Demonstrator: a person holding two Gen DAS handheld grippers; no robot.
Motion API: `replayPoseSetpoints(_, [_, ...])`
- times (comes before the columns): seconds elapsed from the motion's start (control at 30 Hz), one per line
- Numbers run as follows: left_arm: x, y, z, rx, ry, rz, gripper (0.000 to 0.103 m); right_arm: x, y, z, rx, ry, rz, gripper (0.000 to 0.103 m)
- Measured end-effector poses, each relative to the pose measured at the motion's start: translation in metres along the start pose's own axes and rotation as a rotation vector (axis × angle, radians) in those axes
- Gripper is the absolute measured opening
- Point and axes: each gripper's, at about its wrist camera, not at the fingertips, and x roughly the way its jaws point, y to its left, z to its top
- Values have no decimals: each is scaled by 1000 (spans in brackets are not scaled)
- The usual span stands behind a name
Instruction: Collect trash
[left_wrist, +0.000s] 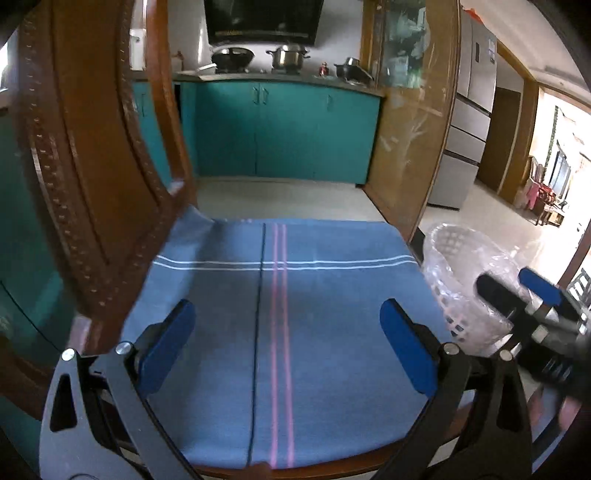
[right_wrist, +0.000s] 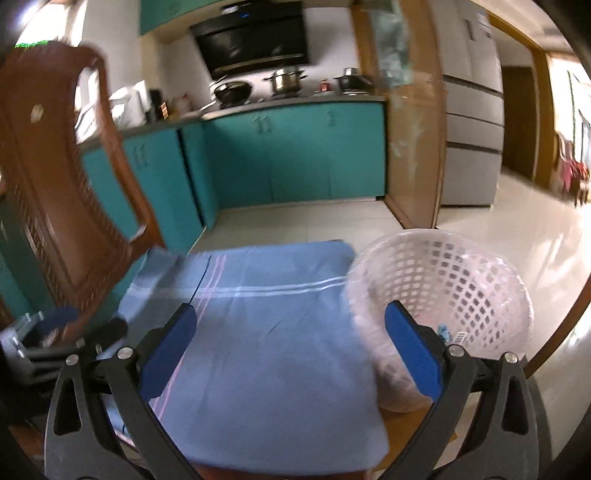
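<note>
A white plastic mesh basket (right_wrist: 454, 288) lined with a clear bag stands at the right edge of the table; it also shows in the left wrist view (left_wrist: 461, 266). Small scraps lie inside it (right_wrist: 448, 334). My left gripper (left_wrist: 288, 339) is open and empty above the blue cloth (left_wrist: 280, 317). My right gripper (right_wrist: 291, 343) is open and empty, its right finger in front of the basket's near wall. The right gripper shows at the right in the left wrist view (left_wrist: 517, 291). No loose trash shows on the cloth.
A blue striped cloth (right_wrist: 266, 350) covers the wooden table. A brown carved chair back (left_wrist: 92, 166) stands at the table's left side. Teal kitchen cabinets (left_wrist: 288, 129), a stove with pots and a fridge (left_wrist: 469, 122) lie beyond, across a tiled floor.
</note>
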Motion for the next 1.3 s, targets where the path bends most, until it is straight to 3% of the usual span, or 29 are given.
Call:
replayPoseSetpoints(0.1, [5, 0, -2, -3, 23, 39, 100, 3, 9, -8, -5, 12, 1, 99])
replayPoseSetpoints(0.2, [7, 4, -4, -26, 39, 24, 100, 5, 11, -12, -16, 16, -7, 99])
replayPoseSetpoints(0.57, [-1, 9, -3, -19, 0, 47, 100, 3, 5, -11, 15, -3, -31, 99])
replayPoseSetpoints(1.2, [2, 10, 1, -37, 16, 92, 100, 5, -1, -12, 15, 1, -33, 99])
replayPoseSetpoints(1.3, [2, 11, 2, -42, 17, 72, 100, 5, -1, -13, 18, -1, -34, 99])
